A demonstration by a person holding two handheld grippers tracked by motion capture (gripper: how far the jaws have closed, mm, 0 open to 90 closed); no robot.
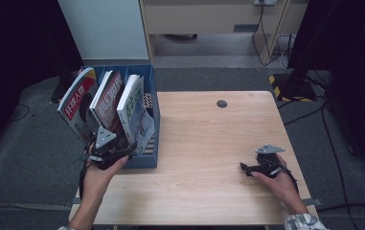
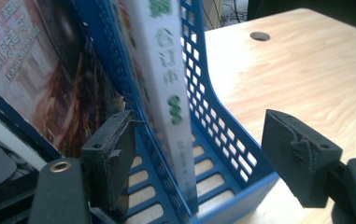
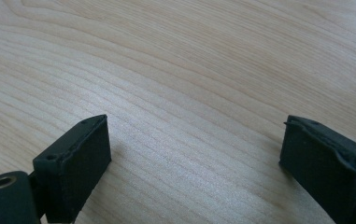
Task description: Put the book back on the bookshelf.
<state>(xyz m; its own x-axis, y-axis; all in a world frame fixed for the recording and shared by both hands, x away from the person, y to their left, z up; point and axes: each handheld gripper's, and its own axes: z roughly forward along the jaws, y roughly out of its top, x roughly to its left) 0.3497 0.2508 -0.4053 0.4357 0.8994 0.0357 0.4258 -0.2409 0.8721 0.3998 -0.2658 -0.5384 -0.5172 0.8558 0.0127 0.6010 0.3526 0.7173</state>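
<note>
A blue mesh file rack (image 1: 155, 125) stands on the left end of the wooden table (image 1: 209, 143). It holds a red magazine (image 1: 77, 103), a dark red book (image 1: 107, 98) and a white book with green characters (image 1: 131, 103), all leaning left. My left gripper (image 1: 115, 149) is at the rack's near end. In the left gripper view the left gripper (image 2: 203, 156) stands open, with the white book's spine (image 2: 166, 93) and the rack's side wall (image 2: 222, 140) between its jaws and neither pad pressing. My right gripper (image 1: 247, 167) rests low at the right, and the right gripper (image 3: 194, 163) is open over bare wood.
A round cable hole (image 1: 222, 103) lies near the table's far edge. Beyond the table are a white cabinet (image 1: 106, 28), floor cables (image 1: 266, 48) and a black stand with a yellow-striped base (image 1: 292, 86). Open wood lies between the rack and the right hand.
</note>
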